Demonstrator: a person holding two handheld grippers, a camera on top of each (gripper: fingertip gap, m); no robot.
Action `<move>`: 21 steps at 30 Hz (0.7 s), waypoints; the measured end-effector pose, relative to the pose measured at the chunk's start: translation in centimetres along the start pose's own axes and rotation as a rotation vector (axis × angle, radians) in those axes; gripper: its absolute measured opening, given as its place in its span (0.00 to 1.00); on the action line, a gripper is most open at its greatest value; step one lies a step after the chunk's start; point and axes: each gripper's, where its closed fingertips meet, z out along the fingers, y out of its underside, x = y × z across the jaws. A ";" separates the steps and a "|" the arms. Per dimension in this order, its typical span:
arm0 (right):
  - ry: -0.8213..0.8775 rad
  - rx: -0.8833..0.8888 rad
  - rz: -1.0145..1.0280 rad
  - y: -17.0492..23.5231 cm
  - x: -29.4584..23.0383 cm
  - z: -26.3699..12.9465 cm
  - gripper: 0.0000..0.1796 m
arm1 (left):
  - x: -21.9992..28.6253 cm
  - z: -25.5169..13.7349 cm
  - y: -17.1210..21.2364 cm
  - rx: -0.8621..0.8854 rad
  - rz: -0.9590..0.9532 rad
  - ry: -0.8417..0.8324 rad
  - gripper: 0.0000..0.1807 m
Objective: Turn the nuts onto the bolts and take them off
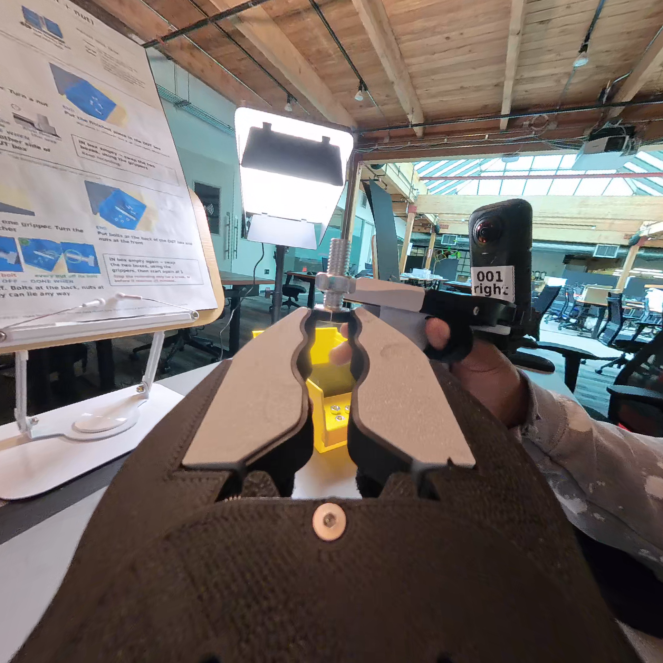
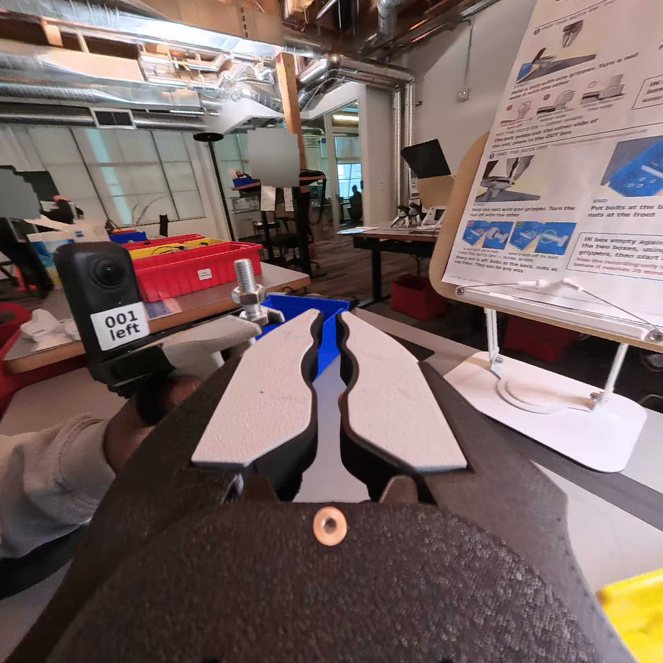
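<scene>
- the left gripper [image 1: 330, 315] holds a silver bolt [image 1: 336, 276] upright, its fingers closed on the bolt's head right at their tips, threads pointing up.
- a hex nut [image 1: 333, 283] sits partway down the thread, just above those fingertips.
- the right gripper [image 1: 358, 290] comes in from the side in the left wrist view, one finger tip against the nut; whether it actually pinches the nut, i cannot tell.
- in the right wrist view its own fingers [image 2: 272, 387] stand a narrow gap apart with nothing between them, and the bolt is off beyond their left tip.
- below on the worktop [image 1: 53, 574] is a yellow box [image 1: 332, 419] with loose nuts inside, and a blue box [image 2: 305, 308] farther along.
</scene>
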 end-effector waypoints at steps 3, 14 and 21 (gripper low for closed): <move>-0.070 0.013 0.028 -0.5 -1.3 0.0 0.13 | -0.2 0.0 0.0 -0.005 0.003 -0.009 0.10; -0.072 0.018 0.034 -0.7 -1.2 -0.1 0.14 | 0.2 0.1 -0.2 0.004 -0.020 0.010 0.10; -0.092 0.000 0.017 -0.2 -2.5 0.4 0.09 | 0.4 0.3 0.6 -0.009 -0.037 0.010 0.10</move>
